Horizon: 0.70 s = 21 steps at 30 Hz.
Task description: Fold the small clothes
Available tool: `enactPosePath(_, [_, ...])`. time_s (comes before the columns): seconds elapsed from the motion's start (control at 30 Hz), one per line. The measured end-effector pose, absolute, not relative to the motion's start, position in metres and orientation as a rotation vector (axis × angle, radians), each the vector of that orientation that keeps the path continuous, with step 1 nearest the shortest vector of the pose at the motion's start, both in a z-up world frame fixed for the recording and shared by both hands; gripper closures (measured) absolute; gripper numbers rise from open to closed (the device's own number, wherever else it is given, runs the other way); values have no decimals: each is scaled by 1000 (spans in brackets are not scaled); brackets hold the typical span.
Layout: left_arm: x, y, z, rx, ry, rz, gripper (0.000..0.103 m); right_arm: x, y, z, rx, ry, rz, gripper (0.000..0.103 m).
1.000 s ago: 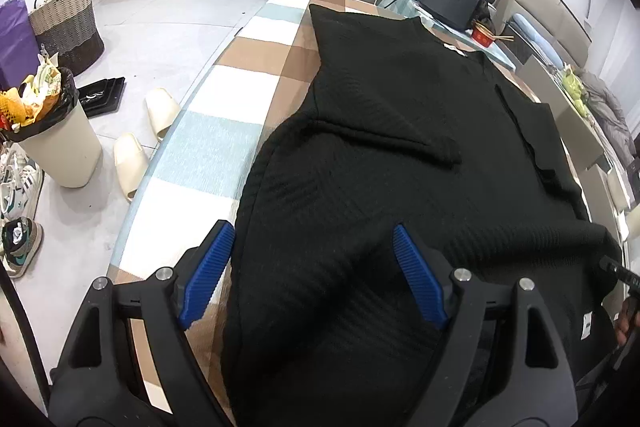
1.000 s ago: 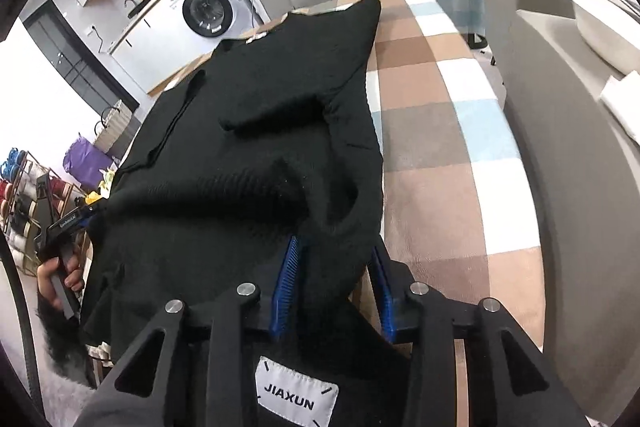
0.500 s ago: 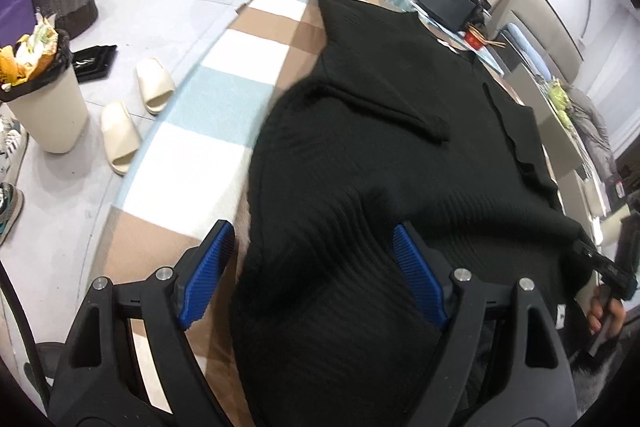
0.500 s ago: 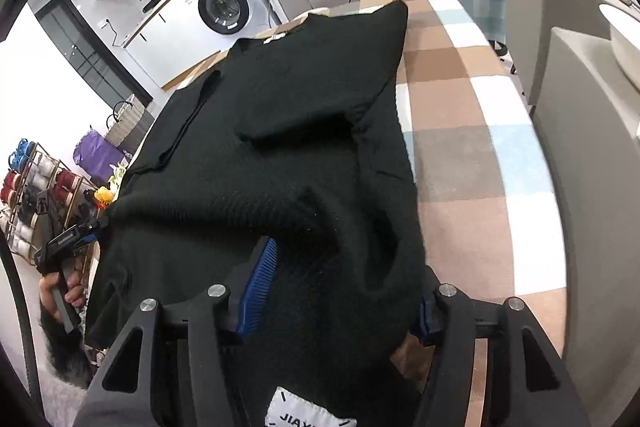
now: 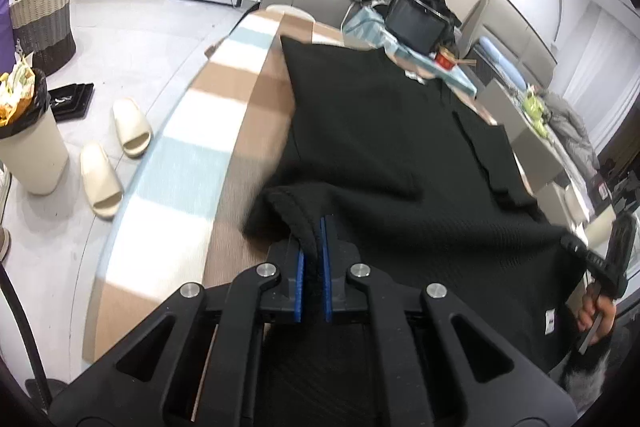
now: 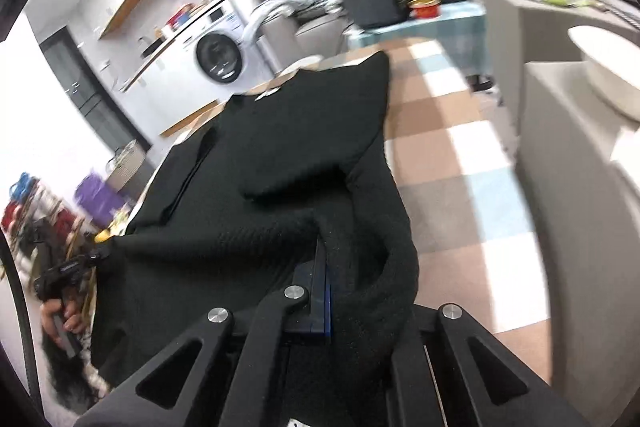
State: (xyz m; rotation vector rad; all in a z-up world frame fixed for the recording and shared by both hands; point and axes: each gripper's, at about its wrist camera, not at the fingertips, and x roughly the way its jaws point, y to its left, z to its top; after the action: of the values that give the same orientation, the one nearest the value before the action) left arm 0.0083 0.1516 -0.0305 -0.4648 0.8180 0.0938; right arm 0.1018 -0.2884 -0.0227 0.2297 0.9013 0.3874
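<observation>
The black sweater (image 5: 380,147) lies spread on the checked surface (image 5: 224,115). The left gripper (image 5: 313,247) and the right gripper (image 6: 322,279) each pinch its near hem tight. They should lift together and keep the hem straight, I think.

Bright, even indoor light in both my views. Black sweater (image 5: 384,155) reads nearly textureless. My right view motion-blurred, worst at washing machine (image 6: 218,57) and checked tablecloth (image 6: 452,155). Fisheye bends edges; corners vignette black.

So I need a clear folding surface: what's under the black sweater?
Checked tablecloth shows along both sides of the black sweater. Anything directly beneath the knit is covered and cannot be seen.
</observation>
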Motion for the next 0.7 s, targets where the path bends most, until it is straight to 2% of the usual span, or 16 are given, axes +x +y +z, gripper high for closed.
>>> enactPosePath(0.1, [19, 155, -33, -483, 830, 79, 98, 113, -291, -31, 251, 951, 373, 100])
enactPosePath(0.17, [21, 149, -37, -462, 859, 80, 98, 116, -292, -35, 262, 1002, 378, 90])
enactPosePath(0.23, [19, 143, -41, -449, 891, 63, 97, 112, -295, -36, 255, 1021, 400, 67])
enactPosePath(0.33, [9, 135, -48, -442, 916, 34, 81, 99, -302, -32, 239, 998, 440, 52])
enactPosePath(0.4, [2, 132, -53, -441, 922, 31, 73, 92, -307, -33, 223, 1005, 443, 52])
enactPosePath(0.63, [-2, 132, -67, -450, 949, 49, 73, 81, -317, -49, 176, 1061, 417, 52])
enactPosePath(0.7, [-1, 130, -67, -436, 949, 52, 69, 79, -320, -52, 171, 1066, 410, 52])
